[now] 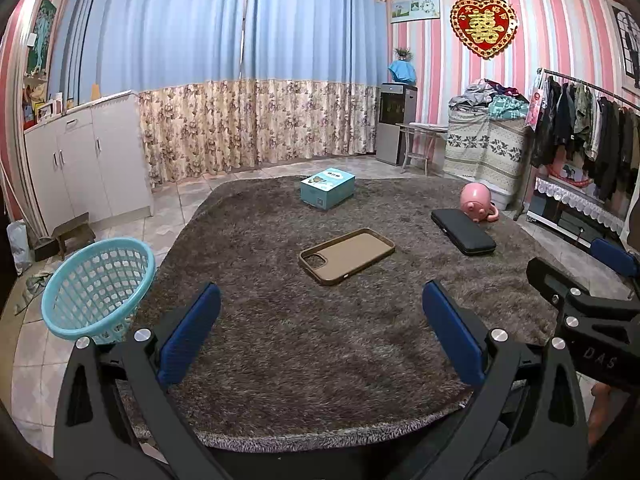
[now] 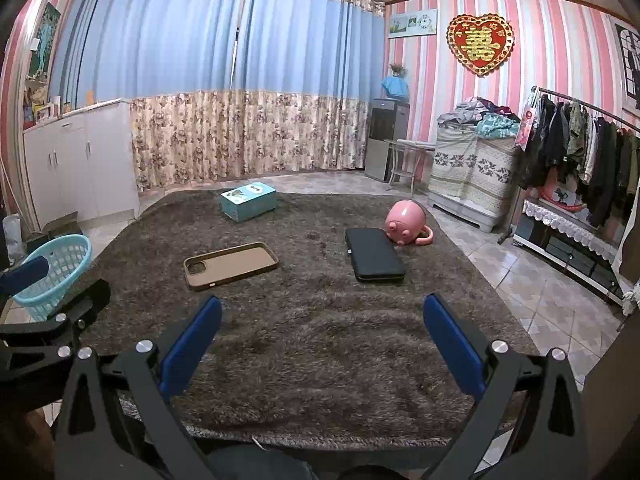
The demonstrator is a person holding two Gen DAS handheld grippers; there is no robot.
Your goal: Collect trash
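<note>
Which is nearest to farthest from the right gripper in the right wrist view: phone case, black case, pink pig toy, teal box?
From the right gripper, open over the rug:
1. Phone case, ahead-left. Black case, ahead-right, is about as near; too close to call.
2. Pink pig toy, just behind the black case, right.
3. Teal box, far left, near the rug's back edge.

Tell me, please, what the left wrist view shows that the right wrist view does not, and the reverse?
Only the left wrist view shows the small wooden stool and the basket's whole rim. Only the right wrist view shows a long stretch of tiled floor right of the rug. Both show the phone case, black case, pink piggy bank and teal box on the rug, with the left gripper and right gripper open.
</note>
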